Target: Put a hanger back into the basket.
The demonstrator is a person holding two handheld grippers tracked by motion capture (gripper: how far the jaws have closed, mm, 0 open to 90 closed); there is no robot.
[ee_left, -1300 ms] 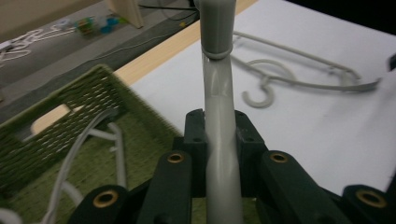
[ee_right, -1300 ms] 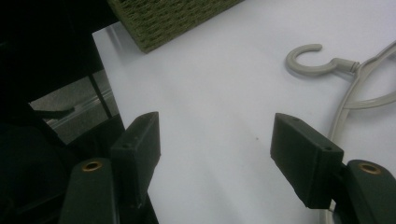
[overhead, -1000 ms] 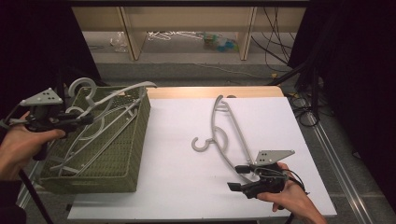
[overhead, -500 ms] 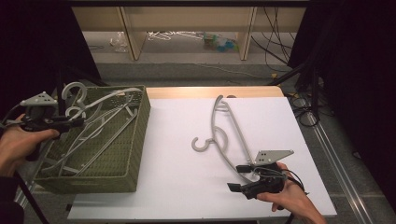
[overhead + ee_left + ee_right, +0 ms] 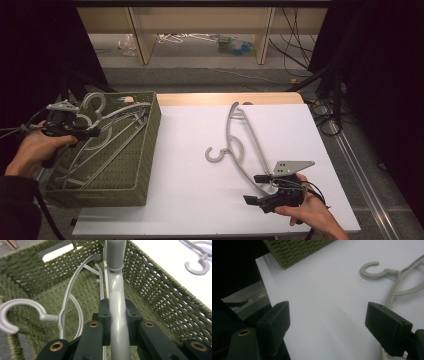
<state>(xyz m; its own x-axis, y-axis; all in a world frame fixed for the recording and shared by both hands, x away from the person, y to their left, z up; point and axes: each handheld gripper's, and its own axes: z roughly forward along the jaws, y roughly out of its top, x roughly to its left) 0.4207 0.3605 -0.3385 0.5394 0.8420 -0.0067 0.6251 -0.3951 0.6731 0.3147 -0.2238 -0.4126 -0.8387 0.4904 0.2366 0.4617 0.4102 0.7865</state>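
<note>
A green woven basket (image 5: 148, 150) at the table's left holds several grey hangers. My left gripper (image 5: 93, 133) reaches over its left rim and is shut on the bar of one grey hanger (image 5: 118, 114), which slants down into the basket. In the left gripper view the pads of that gripper (image 5: 117, 308) clamp this hanger's bar (image 5: 117, 291). Another grey hanger (image 5: 246, 144) lies flat on the white table. My right gripper (image 5: 257, 189) rests beside its near end; its jaws have just been opening, with nothing between them. In the right gripper view the right gripper (image 5: 327, 315) stands wide over bare table, left of that hanger's hook (image 5: 370, 272).
The basket's wall (image 5: 162, 295) is close on the right of the held hanger. Another hanger's hook (image 5: 10, 315) lies inside at the left. Behind the table stands a wooden shelf (image 5: 200, 20) with clutter beneath. Cables (image 5: 325, 107) run along the right.
The left gripper has sunk with its hanger, which now lies lower in the basket. The right gripper's jaws stand a little wider; that hand has stayed put.
</note>
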